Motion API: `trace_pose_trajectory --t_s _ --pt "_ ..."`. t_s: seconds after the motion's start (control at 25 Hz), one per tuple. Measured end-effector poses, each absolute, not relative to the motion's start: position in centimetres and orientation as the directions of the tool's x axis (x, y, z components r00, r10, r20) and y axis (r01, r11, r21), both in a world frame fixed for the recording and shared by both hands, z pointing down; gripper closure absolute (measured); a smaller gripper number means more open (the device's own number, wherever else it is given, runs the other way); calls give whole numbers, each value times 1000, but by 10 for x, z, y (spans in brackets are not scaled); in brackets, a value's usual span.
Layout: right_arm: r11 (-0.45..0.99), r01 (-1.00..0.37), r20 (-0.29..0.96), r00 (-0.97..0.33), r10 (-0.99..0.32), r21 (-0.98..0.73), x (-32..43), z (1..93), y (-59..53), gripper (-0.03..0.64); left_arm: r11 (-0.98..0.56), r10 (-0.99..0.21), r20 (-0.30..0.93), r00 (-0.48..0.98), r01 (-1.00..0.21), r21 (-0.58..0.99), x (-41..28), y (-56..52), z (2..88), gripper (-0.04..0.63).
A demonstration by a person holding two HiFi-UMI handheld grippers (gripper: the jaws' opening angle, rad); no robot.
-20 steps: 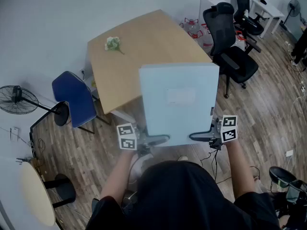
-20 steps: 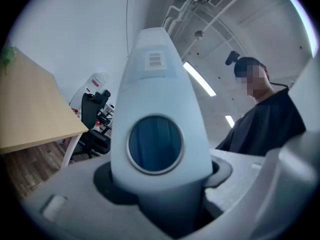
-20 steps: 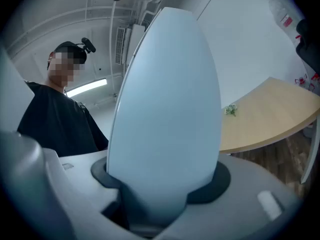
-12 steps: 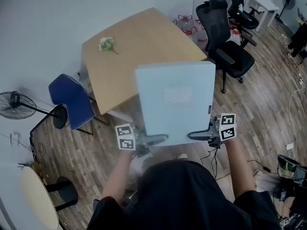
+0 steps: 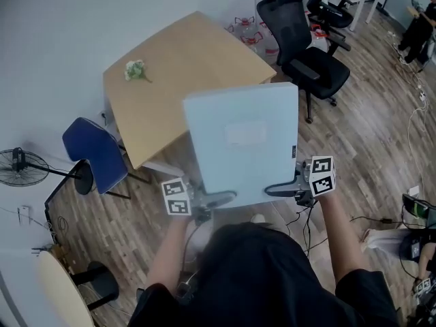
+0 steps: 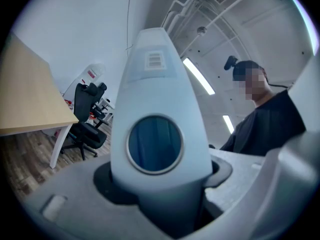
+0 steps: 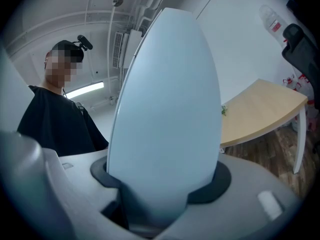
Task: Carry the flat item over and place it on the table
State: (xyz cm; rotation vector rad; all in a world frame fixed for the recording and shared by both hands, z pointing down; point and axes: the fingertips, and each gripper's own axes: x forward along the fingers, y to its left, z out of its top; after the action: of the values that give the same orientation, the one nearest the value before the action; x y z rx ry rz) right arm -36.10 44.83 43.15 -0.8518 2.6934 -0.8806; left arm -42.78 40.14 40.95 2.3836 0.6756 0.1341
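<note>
A wood-plank floor (image 5: 368, 135) fills most of the head view, with a pale wall along the far side. Against that wall stands a light wooden table (image 5: 177, 67), and a small bunch of flowers (image 5: 136, 70) lies near its far left corner. A black office chair (image 5: 303, 46) stands just beside the table's right end, and a blue chair (image 5: 95, 152) sits at its near left corner. A fan (image 5: 27, 165) stands further left.

The flat binder (image 5: 242, 142), pale blue, is held up in the air in front of the person, roughly level. It is not on the table. Its far edge overlaps the table's near corner in the head view, while the rest hangs over the floor.

Both grippers grasp the binder at its near end. The left gripper (image 5: 214, 198) holds the near left corner and the right gripper (image 5: 279, 189) the near right corner, each reaching inward from its side.

In the left gripper view the jaws are closed on the binder's spine (image 6: 155, 134), which shows a round finger hole and a small label. The table edge (image 6: 25, 99) lies off to the left.

In the right gripper view the jaws clamp the binder's plain edge (image 7: 167, 119), with the table (image 7: 260, 109) beyond it to the right.
</note>
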Motion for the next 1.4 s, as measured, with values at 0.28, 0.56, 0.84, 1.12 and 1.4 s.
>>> trace_pose_trajectory --t_s 0.28,0.56,0.84,1.12,1.4 --pt "617 -506 -9 -769 -639 -602 -323 438 461 285 -622 565 -58 823 471 625 -386 409 415 282" --pt "551 -552 8 -711 -704 -626 -265 459 457 284 -569 621 -72 781 512 644 -324 401 436 281" --pt "492 -576 20 -663 -749 -653 -183 481 420 282 -520 661 -80 747 531 669 -238 360 460 281" --pt "430 -563 47 -643 -765 -706 -85 488 355 282 -482 674 -89 734 527 700 -140 293 466 281" --pt "407 -555 78 -654 -753 -726 -19 484 271 279 -452 637 -128 760 503 737 -78 210 468 281"
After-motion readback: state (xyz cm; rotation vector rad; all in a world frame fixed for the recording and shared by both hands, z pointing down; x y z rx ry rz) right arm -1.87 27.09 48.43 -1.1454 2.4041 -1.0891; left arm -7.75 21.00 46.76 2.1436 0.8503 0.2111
